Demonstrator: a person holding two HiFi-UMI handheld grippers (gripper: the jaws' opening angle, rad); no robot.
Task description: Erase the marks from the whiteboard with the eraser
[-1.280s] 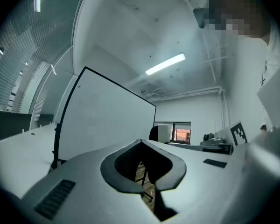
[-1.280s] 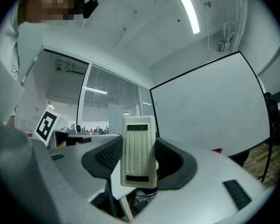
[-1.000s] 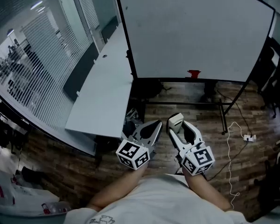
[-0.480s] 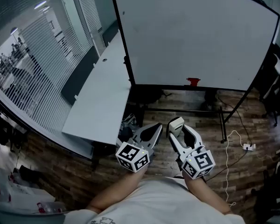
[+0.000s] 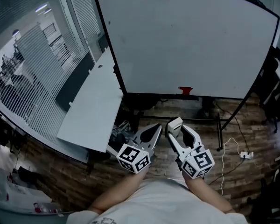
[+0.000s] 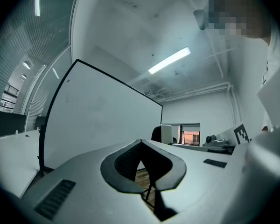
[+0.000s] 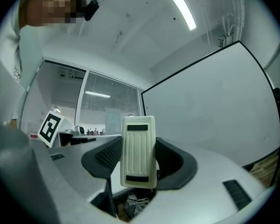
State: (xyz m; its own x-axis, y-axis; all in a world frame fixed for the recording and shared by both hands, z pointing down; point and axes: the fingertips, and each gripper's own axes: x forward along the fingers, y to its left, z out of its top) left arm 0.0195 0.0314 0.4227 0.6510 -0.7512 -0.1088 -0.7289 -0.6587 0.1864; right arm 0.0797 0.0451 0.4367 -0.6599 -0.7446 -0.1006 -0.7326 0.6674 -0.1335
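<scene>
The whiteboard (image 5: 191, 41) stands upright on a black frame ahead of me; its face looks almost blank, and I make out no clear marks. A small red thing (image 5: 184, 90) sits on its bottom ledge. My right gripper (image 5: 176, 123) is shut on the cream eraser (image 5: 175, 125), held low in front of my body, well short of the board. In the right gripper view the eraser (image 7: 139, 150) stands on end between the jaws with the whiteboard (image 7: 210, 111) behind it. My left gripper (image 5: 155, 128) is beside it, shut and holding nothing, its tips meeting (image 6: 140, 144) before the whiteboard (image 6: 98, 120).
A long white desk (image 5: 91, 108) runs along the board's left side, next to a glass wall with blinds (image 5: 32, 64). A power strip with a white cable (image 5: 245, 154) lies on the wooden floor at the right. Dark chairs (image 5: 273, 83) stand beyond the board's right edge.
The head view has tilted up, so more of the whiteboard shows and it sits lower left in the picture. Both grippers hold the same pose, the eraser still gripped.
</scene>
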